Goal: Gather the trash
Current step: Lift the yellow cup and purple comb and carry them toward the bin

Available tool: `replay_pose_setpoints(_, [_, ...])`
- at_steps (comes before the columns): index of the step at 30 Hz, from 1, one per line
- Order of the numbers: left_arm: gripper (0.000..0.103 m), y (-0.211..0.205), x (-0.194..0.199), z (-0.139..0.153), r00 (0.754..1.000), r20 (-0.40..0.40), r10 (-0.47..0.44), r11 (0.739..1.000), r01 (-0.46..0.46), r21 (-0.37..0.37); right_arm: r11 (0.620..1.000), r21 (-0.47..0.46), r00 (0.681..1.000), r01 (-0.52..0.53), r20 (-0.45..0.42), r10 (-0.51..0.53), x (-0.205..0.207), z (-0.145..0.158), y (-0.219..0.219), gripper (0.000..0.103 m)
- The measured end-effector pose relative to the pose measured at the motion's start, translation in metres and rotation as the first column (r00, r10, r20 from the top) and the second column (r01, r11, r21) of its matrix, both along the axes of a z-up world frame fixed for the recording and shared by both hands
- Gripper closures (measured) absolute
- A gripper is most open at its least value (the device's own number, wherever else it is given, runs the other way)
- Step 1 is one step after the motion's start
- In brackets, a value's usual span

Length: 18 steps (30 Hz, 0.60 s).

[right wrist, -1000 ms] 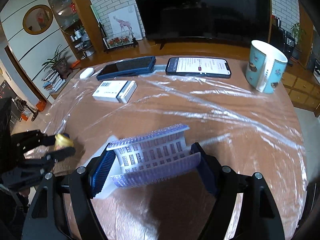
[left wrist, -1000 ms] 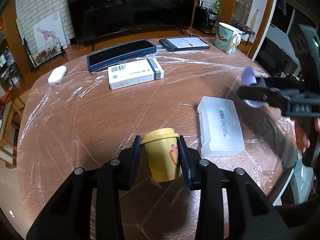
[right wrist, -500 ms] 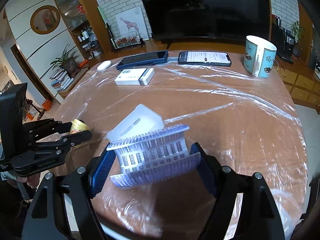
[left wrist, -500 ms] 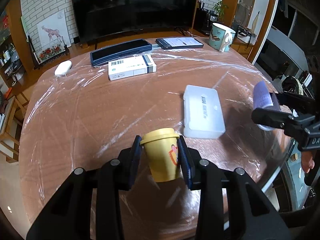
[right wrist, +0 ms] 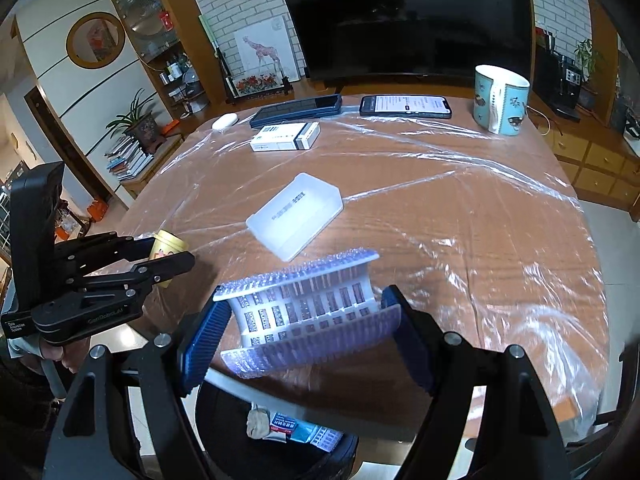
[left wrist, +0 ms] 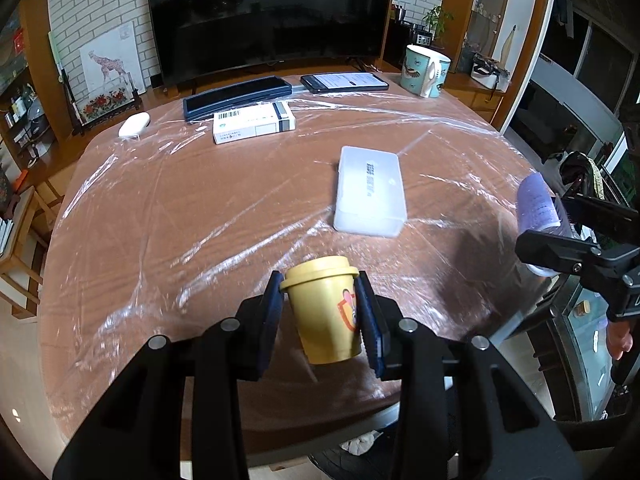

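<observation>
Two grips | left gripper [left wrist: 320, 312] clamps yellow cup [left wrist: 324, 314] | right gripper [right wrist: 304, 328] clamps bent blister sheet [right wrist: 308, 312] | bin [right wrist: 280, 440]: wrappers

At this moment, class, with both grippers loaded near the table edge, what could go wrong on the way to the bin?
1. The blister sheet is bowed between the right gripper's jaws; it may spring free before reaching the bin below.
2. The left gripper pinches the yellow lidded cup on its tapered sides, so it could slip downward.
3. The translucent plastic box lies alone mid-table and might get overlooked.
</observation>
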<state>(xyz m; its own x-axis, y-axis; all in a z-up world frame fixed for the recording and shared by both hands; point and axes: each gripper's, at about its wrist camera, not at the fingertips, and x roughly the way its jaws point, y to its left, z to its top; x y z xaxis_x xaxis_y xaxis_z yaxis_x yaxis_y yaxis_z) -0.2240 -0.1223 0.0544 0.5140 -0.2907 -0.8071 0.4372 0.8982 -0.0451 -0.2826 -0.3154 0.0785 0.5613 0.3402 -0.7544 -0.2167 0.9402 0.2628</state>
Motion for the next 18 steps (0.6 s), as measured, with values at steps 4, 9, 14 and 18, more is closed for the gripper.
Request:
replay_pose_setpoints(4, [0.065,-0.001,-0.013,0.001,1.000,0.003,-0.004,1.000,0.004,-0.001,1.000,-0.008,1.000,-0.004,0.003,0.005,-0.013,0.002,0.002,0.027])
replay_pose_setpoints(9, [0.065,-0.001,-0.028,0.001,1.000,0.004,-0.008,1.000,0.008,-0.002,1.000,-0.004,1.000,-0.009,0.001,0.009,-0.025,0.003,0.004,0.027])
replay_pose_setpoints(14, [0.065,-0.001,-0.032,0.001,1.000,0.006,-0.009,1.000,0.009,-0.005,1.000,-0.013,1.000,-0.016,0.000,0.016,-0.038,0.003,0.009,0.027])
replay_pose_setpoints(18, [0.065,0.000,-0.042,0.000,1.000,0.005,-0.009,1.000,0.009,-0.007,0.999,-0.021,1.000,-0.024,0.002,0.024,-0.049,0.004,0.013,0.027])
